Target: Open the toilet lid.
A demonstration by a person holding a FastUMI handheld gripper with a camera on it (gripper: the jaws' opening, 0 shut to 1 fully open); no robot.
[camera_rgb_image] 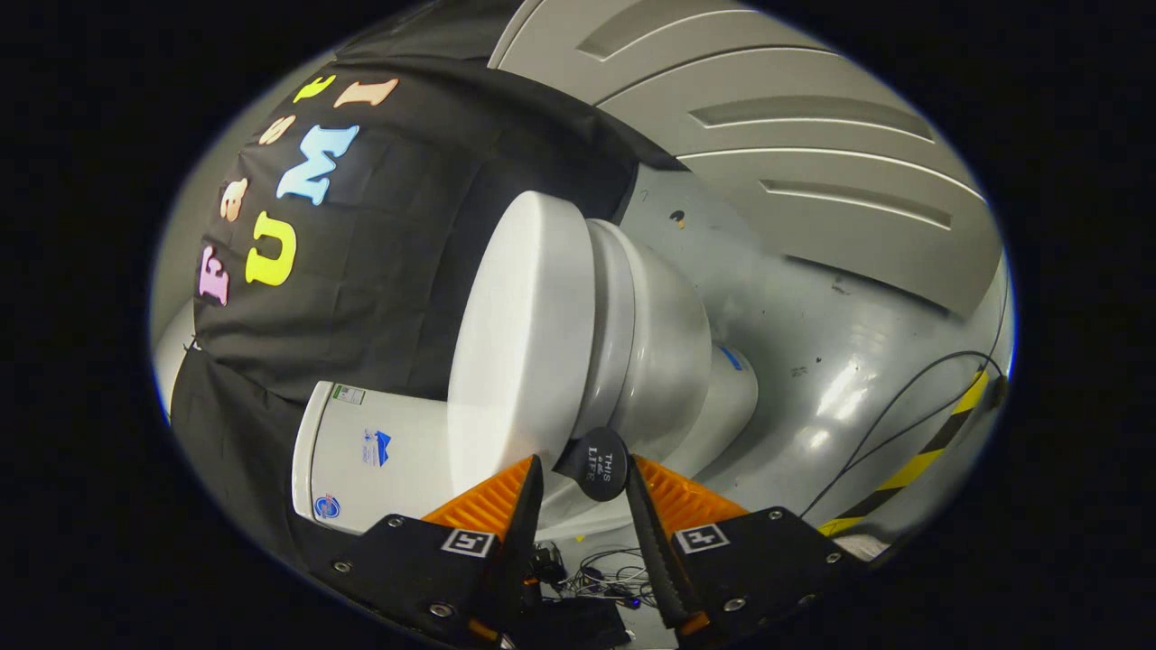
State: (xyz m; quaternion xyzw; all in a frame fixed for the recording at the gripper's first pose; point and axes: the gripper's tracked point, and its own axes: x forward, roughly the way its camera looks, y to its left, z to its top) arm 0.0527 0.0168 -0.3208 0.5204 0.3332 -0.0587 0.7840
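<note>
**Inspector:** Reviewing the toilet (632,343) first: it sits on the grey floor (813,316) against the black cloth wall, with the tank (370,451) at its back. The view is rolled sideways, so the bowl appears turned on its side.

**Assistant:** And the lid?

**Inspector:** The lid (524,334) is down, lying flat on the seat (614,316). Its front edge is just ahead of the gripper (582,478). A small round black tab (598,462) is fixed at that front edge and sits in the gap between the fingertips.

**Assistant:** State of the fingers?

**Inspector:** Apart, with a narrow gap. The tab lies between them, but I cannot confirm that either finger presses on it.

**Assistant:** How should the lid handle?

**Inspector:** My judgement: a stiff, smooth, glossy plastic shell, fairly light, swinging on a hinge at the tank end. The bare surface looks slippery and offers no purchase. The tab is the sensible hold, being thin enough to pinch.

**Assistant:** Risks?

**Inspector:** The tab may peel or slip if pulled sideways. The lift should follow the hinge arc, upward and back toward the tank. Loose cables (596,578) lie on the floor beneath the gripper, clear of the lid.
</note>
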